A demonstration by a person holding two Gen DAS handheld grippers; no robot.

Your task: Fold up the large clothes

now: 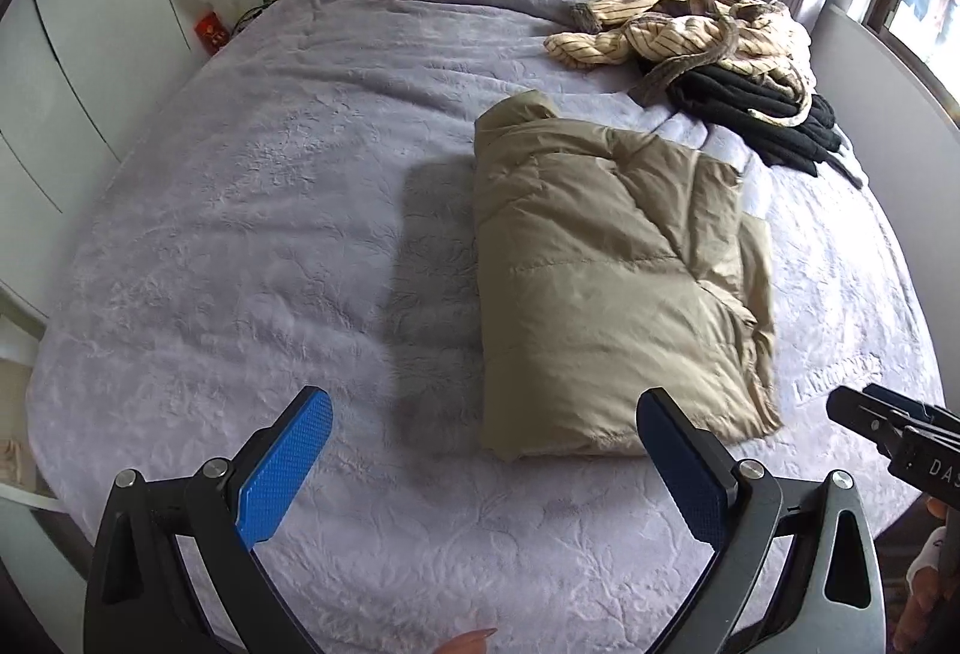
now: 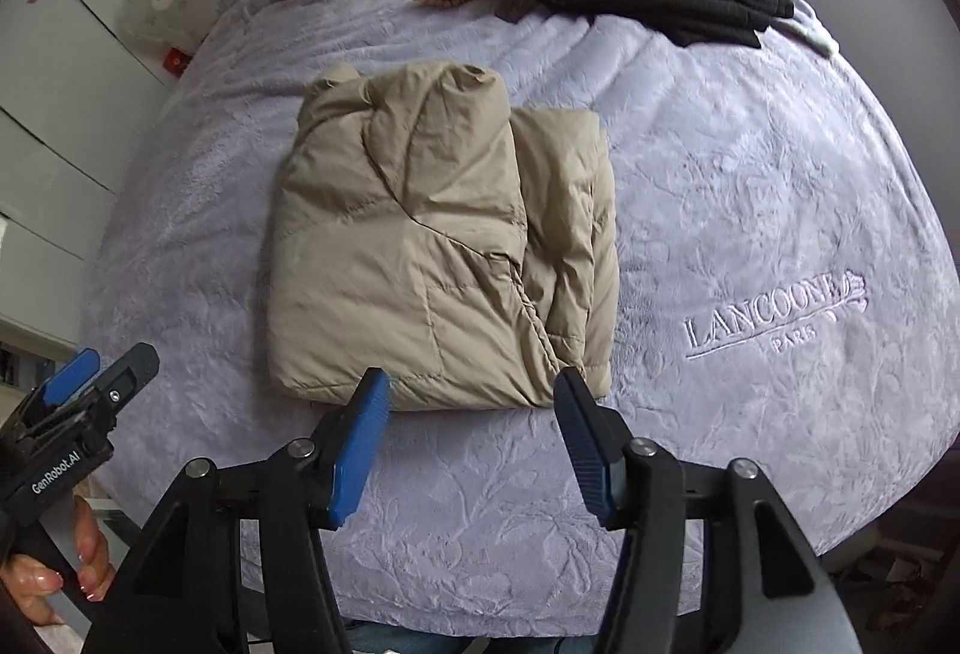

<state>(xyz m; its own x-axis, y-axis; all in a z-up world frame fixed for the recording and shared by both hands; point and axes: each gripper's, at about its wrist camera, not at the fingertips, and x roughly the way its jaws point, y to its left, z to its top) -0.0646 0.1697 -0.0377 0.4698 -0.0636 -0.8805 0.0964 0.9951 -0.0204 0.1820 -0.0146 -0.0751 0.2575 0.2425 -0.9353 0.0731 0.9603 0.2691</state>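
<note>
Right wrist view settles the main question: the tan puffer jacket (image 2: pixel 444 240) lies straight ahead of the right gripper (image 2: pixel 471 384), its near hem just beyond the blue pads, and its long axis runs away from the jaws toward the headboard. It is already folded into a thick rectangle, with one panel lapped over the right side and the hood or collar end farthest away. It rests near the middle of the bed, on the lavender embossed blanket (image 2: pixel 750 210).

From the left wrist view the same jacket (image 1: pixel 606 282) sits ahead and to the right of the left gripper (image 1: pixel 480 408), so the right gripper is the nearer and better aligned one. Both grippers hover low over the foot of the bed, pointing forward, tilted slightly down. Both pairs of jaws are released, spread wide, and grasp nothing; neither touches the jacket.

Judging from its compact shape, this garment looks close to finished. One more fold would bring the near hem toward the far end, along the long axis.

A striped cream garment (image 1: pixel 678 30) and a black garment (image 1: pixel 762 108) lie heaped well beyond the jacket, near the far right corner, seemingly not yet folded.
</note>
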